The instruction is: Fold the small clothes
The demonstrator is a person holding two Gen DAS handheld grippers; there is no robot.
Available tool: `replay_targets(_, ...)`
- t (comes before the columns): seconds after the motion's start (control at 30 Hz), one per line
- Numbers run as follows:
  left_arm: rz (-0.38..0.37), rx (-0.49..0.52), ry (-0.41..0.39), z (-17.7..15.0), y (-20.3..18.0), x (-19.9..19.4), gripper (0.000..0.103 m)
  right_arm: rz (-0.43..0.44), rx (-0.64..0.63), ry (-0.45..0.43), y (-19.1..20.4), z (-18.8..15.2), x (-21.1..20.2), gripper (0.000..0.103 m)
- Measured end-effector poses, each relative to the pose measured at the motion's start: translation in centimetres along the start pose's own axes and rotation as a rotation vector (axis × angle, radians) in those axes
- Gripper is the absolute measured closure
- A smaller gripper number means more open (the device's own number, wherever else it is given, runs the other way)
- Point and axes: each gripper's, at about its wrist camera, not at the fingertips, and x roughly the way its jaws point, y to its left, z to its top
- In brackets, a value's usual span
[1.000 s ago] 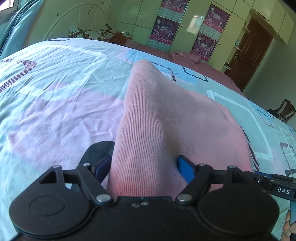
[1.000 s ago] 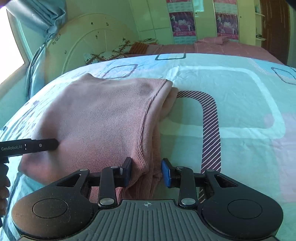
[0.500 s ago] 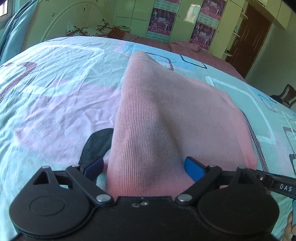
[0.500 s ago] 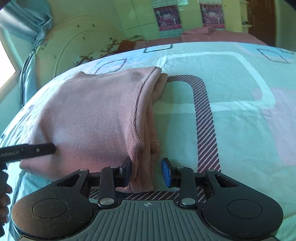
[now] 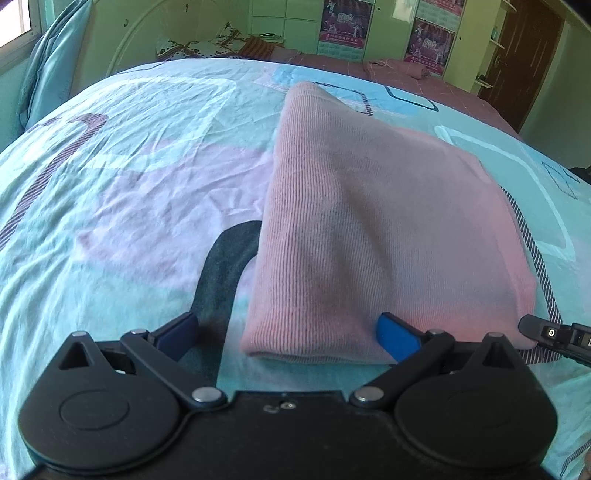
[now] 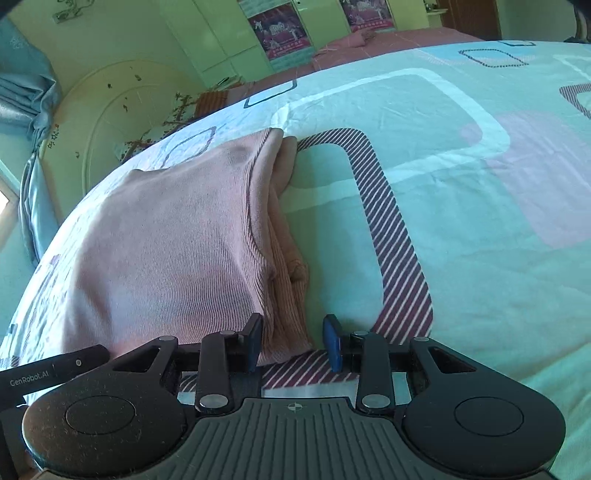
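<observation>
A pink ribbed knit garment [image 5: 373, 229] lies folded flat on the patterned bedsheet [image 5: 122, 177]. My left gripper [image 5: 288, 328] is wide open at the fold's near edge, its jaws astride that edge without gripping it. In the right wrist view the same garment [image 6: 173, 251] lies to the left, its layered edges stacked along the right side. My right gripper [image 6: 293, 341] is open, its jaws standing apart around the near corner of those layered edges. The left gripper's body [image 6: 48, 373] shows at the lower left.
The bed carries a turquoise, pink and striped sheet [image 6: 461, 206]. A headboard [image 6: 122, 122] and blue curtain [image 6: 22, 96] stand at the far left. Green wardrobes with posters [image 5: 343, 22] and a brown door [image 5: 524, 55] are beyond the bed.
My left gripper opened wide, let go of the garment and pulled back. The garment settled flat. My right gripper opened a little and drew back to the corner.
</observation>
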Motion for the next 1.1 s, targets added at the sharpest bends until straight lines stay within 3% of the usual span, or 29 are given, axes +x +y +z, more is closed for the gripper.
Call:
replay_targets(0.17, 0.052, -0.036, -0.017, -0.4, -0.1, -0.7, 0.002, 0.028, 0.04, 0.013, 0.0, -0.3, -0.8, 0.069)
replay_targets(0.4, 0.081, -0.032, -0.041, -0.9, -0.2, -1.2, 0.002, -0.025, -0.033, -0.014, 1.8, -0.4, -1.0, 0.064)
replay_targets(0.53, 0.125, 0.015, -0.049, -1.1, -1.0, -1.7, 0.002, -0.099, -0.097, 0.001, 2.2, -0.9, 0.5, 0.051)
replay_targets(0.8, 0.113, 0.074, -0.052, -1.5, -1.6, -3.7, 0.003, -0.065, -0.097, -0.008, 3.0, -1.2, -1.5, 0.049)
replay_targets(0.87, 0.108, 0.099, -0.068, -1.7, -1.8, -4.9, 0.003, -0.053, -0.107, 0.01, 3.3, -1.5, -2.0, 0.042)
replay_targets(0.93, 0.099, 0.129, -0.087, -1.9, -2.0, -6.3, 0.003, -0.032, -0.118, 0.024, 3.7, -1.8, -2.7, 0.021)
replay_targets(1.1, 0.099, 0.214, -0.155, -3.0, -2.5, -10.8, 0.002, 0.025, -0.183, -0.012, 5.4, -2.7, -6.8, 0.018)
